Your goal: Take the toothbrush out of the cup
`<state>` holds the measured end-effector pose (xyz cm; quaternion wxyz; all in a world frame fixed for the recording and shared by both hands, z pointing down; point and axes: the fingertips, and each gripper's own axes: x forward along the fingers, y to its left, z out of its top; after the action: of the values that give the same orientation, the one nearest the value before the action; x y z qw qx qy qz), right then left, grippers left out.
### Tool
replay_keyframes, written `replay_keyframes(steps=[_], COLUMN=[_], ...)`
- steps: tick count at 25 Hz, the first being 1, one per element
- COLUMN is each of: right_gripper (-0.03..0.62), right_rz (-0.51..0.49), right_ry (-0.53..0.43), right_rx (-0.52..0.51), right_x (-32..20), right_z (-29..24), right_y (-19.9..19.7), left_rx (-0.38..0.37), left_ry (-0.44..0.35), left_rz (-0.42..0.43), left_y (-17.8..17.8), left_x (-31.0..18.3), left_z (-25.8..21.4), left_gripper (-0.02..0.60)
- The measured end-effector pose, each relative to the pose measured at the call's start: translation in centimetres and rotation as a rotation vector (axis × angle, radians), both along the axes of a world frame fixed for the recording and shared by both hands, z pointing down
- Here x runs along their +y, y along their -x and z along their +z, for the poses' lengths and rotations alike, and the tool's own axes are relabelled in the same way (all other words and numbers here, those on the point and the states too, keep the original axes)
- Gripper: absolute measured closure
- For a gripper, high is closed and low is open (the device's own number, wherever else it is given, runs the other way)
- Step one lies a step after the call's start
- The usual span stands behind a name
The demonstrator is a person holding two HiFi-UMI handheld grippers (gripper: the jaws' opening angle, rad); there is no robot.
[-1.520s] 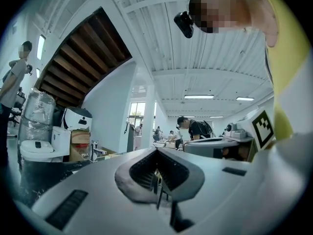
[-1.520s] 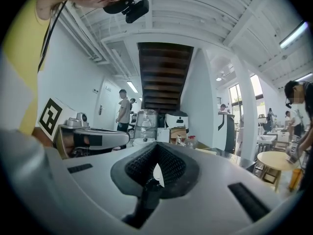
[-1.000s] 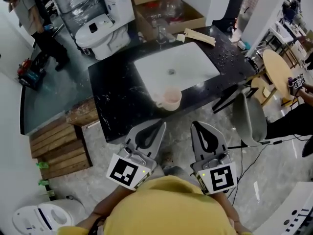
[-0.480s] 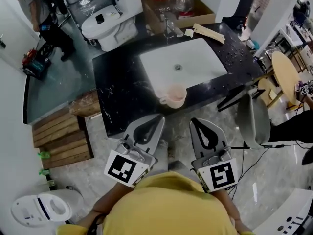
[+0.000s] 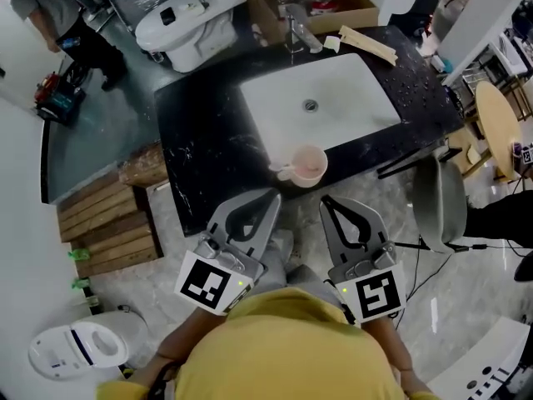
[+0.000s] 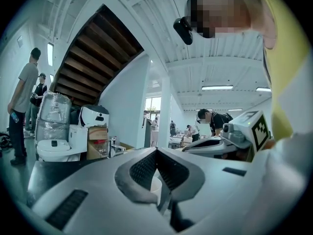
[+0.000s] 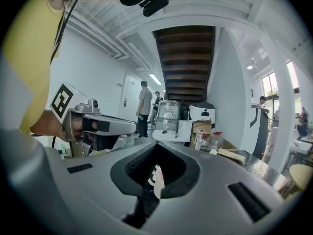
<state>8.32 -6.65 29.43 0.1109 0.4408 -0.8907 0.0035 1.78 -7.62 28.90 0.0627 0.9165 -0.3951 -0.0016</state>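
Sitting at the tabletop's (image 5: 208,148) front edge, the cup (image 5: 310,166) lies just ahead of the left claw (image 5: 273,195) and right claw (image 5: 326,201), both clenched empty. The right claw looks slightly nearer, and no toothbrush can be made out.

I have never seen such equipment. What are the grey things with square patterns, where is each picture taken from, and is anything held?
There is no robot here. A person holds two hand tools, a left gripper and a right gripper; the patterned cubes are part of them. The head view comes from a camera on the person's head, looking down. The two gripper views come from cameras riding on each tool. Ahead is a black counter with a white sink, a tap and a pink cup. Both grippers are shut and hold nothing.
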Motion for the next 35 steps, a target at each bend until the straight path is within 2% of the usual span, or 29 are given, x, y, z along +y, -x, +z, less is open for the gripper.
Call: replay_keyframes(steps=[5,10,11,13,15,19,21,27,35], right_gripper=[0.577,0.575,0.569,0.515,0.508,0.508,0.509,0.508,0.508], right_rz=[-0.051,-0.147,-0.165,-0.204,-0.232,-0.245,-0.256,-0.314,-0.393], right_ry=[0.015,0.035,0.046,0.074,0.096,0.113,0.126,0.181,0.231], right_rx=[0.047,0.199,0.221,0.258,0.289,0.329,0.355,0.403,0.475], right_x=[-2.0,-3.5,-3.7,-4.0,-4.2,-5.3,-5.7,-6.5,-7.2], right_z=[1.4,3.6,4.1,5.1,6.0,7.1,7.9,10.1,12.2], right_y=[1.2,2.5,2.8,3.3,3.8,4.2,4.3,4.8,5.4], left_rx=[-0.004,-0.011,-0.012,-0.014,-0.014,-0.001,0.003,-0.023,-0.049], left_ry=[0.024,0.059,0.066,0.081,0.097,0.128,0.119,0.179,0.233], left_rz=[-0.015,-0.031,-0.033,-0.030,-0.021,-0.002,-0.002,-0.001,0.046], left_y=[0.9,1.9,2.0,2.1,2.1,1.8,1.9,2.2,1.6], left_x=[-2.2,-4.4,-4.7,-5.4,-6.0,-7.2,-7.8,-9.4,-10.7], left_z=[0.9,2.0,2.3,2.8,3.1,3.3,3.3,4.7,6.0], left_gripper=[0.572,0.572,0.572,0.572,0.572,0.572,0.572,0.572,0.572])
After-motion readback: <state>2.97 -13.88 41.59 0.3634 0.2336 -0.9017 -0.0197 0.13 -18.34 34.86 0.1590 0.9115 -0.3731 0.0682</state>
